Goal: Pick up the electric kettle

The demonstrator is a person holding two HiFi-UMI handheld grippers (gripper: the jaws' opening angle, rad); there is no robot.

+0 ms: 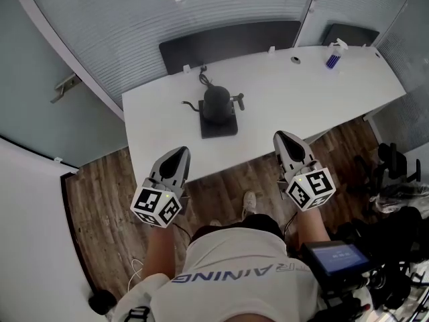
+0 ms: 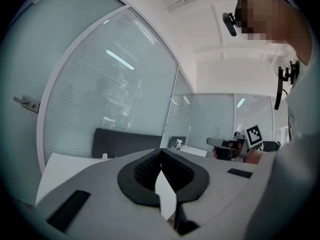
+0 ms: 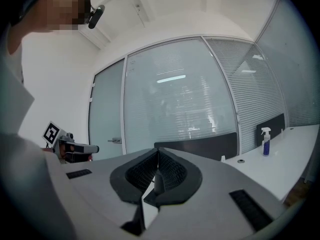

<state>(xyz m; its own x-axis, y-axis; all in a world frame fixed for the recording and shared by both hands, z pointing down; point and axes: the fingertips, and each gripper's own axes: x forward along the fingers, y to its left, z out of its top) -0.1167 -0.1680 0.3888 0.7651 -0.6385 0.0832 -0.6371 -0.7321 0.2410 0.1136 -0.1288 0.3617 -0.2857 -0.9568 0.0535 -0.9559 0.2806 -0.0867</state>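
Note:
A black gooseneck electric kettle (image 1: pixel 216 103) stands upright on a flat black base (image 1: pixel 219 126) near the middle of the white table (image 1: pixel 281 99). My left gripper (image 1: pixel 180 153) hovers at the table's near edge, below and left of the kettle, shut with nothing in it. My right gripper (image 1: pixel 282 138) is at the same edge, below and right of the kettle, also shut and empty. Both are well short of the kettle. In the left gripper view the gripper (image 2: pixel 161 151) shows its tips meeting, and so does the gripper (image 3: pixel 158 151) in the right gripper view. Neither of these views shows the kettle.
A blue spray bottle (image 1: pixel 333 58) and a small round cable port (image 1: pixel 295 60) are at the table's far right. Dark panels (image 1: pixel 228 42) line its back edge before frosted glass walls. Black equipment (image 1: pixel 395 180) crowds the wooden floor at the right.

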